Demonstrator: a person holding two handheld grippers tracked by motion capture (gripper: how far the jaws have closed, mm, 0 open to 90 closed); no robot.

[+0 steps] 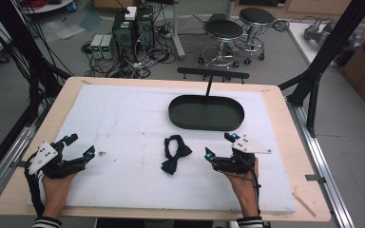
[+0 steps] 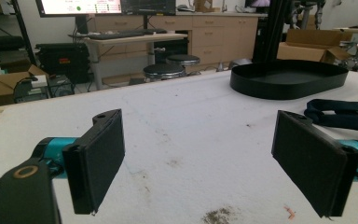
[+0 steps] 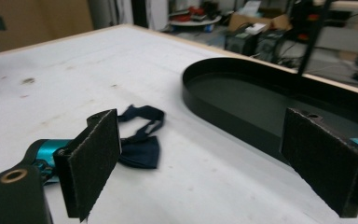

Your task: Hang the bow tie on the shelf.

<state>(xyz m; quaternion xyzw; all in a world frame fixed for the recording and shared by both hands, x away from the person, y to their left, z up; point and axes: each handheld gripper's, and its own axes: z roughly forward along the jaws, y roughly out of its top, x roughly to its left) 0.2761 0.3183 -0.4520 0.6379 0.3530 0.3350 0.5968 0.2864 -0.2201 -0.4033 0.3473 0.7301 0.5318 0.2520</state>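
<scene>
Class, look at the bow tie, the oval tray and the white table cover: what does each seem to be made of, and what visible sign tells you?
Bow tie: dark fabric, probably woven cloth with a strap; it lies limp and folds softly.
Oval tray: black, matte to slightly glossy, rigid thin wall; plastic or coated metal, hard to tell.
Table cover: white, fuzzy, stained; looks like felt or foam sheet.

On my desk [image 1: 280, 123] lies a mat [image 1: 123, 123], and everything rests on it. The oval tray [image 1: 206, 113] sits toward the far side, right of centre. The bow tie [image 1: 174, 153] lies nearer me, in front of the tray and apart from it. My left tongs [image 1: 78, 145] are well off to its left; my right tongs [image 1: 218, 145] sit just to its right, before the tray's right half. Stools [image 1: 224, 30] stand on the floor beyond the desk.
</scene>
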